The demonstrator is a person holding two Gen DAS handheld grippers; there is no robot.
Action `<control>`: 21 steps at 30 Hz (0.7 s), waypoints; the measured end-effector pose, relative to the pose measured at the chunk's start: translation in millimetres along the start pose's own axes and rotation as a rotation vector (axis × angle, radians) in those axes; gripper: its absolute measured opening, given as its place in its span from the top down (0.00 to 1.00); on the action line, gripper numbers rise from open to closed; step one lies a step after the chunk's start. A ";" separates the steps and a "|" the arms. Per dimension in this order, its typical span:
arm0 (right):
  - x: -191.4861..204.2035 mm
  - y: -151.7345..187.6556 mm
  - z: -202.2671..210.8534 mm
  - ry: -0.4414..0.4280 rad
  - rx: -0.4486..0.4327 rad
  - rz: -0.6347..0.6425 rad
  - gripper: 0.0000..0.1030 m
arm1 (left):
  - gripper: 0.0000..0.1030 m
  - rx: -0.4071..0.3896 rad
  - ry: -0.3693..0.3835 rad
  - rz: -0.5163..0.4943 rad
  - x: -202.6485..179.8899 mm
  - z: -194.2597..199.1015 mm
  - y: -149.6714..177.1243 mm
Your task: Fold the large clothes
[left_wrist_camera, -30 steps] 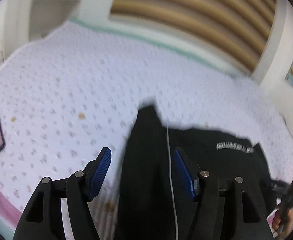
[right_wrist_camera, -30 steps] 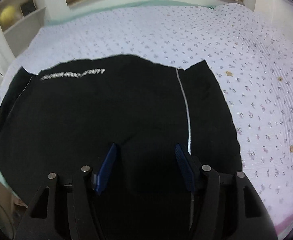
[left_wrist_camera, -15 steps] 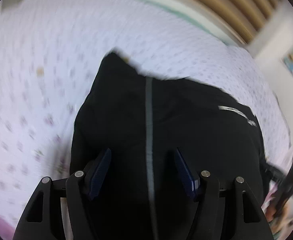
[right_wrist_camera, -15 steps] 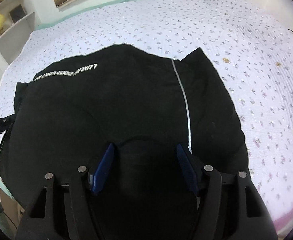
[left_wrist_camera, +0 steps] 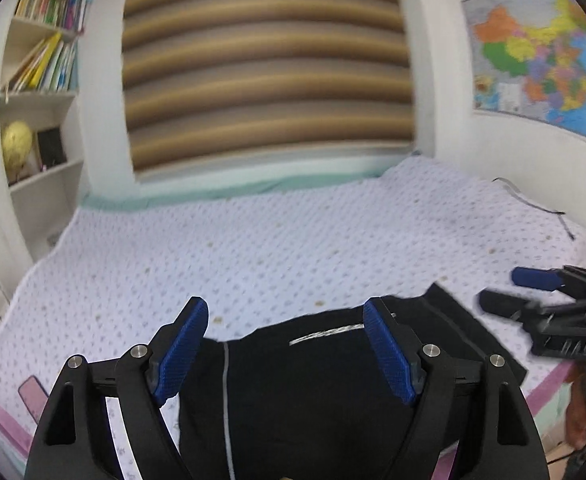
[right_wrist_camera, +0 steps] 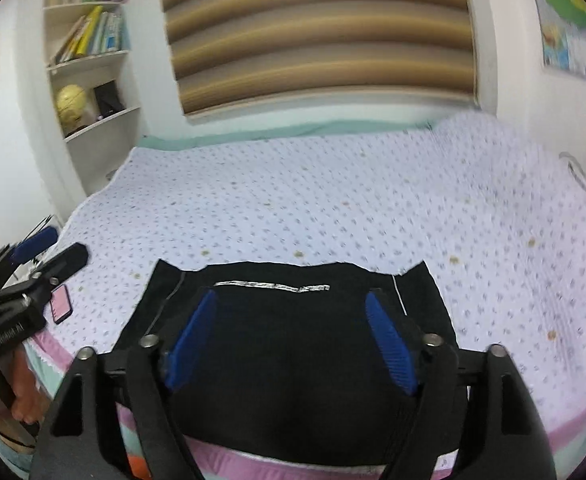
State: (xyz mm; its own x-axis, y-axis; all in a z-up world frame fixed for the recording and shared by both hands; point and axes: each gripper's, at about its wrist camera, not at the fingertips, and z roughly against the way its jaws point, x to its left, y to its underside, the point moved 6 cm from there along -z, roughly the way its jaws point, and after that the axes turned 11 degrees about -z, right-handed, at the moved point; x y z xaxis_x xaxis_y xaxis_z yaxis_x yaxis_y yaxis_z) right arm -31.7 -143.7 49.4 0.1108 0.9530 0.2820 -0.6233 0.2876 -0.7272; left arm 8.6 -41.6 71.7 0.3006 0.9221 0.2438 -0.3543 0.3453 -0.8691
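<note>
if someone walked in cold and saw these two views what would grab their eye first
First, the black garment lying flat at the near edge of the bed, a line of white lettering across it. Next, the blue pads of the right hand-held gripper and the left hand-held gripper, both open above the cloth and holding nothing. Behind, a striped brown blind and a colourful wall map fill the far wall.
</note>
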 end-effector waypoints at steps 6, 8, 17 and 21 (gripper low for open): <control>36.0 15.7 13.1 -0.007 0.003 0.085 0.18 | 0.22 0.011 -0.052 0.042 -14.0 9.6 -1.5; 43.1 22.4 10.2 0.010 0.011 0.108 0.18 | 0.22 0.026 -0.053 0.062 -12.7 6.0 7.4; 29.5 42.2 -20.6 0.046 0.090 0.072 0.18 | 0.22 0.099 -0.134 0.096 2.5 -14.2 38.6; 15.6 44.6 -26.9 0.073 0.104 0.039 0.18 | 0.22 0.114 -0.164 0.096 7.9 -16.9 42.6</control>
State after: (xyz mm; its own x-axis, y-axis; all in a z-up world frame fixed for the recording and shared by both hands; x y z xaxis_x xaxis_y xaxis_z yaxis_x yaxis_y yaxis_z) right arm -37.0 -113.4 4.5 0.1386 0.9689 0.2051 -0.7045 0.2420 -0.6672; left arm 10.8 -22.6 29.3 0.1158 0.9646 0.2370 -0.4750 0.2633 -0.8396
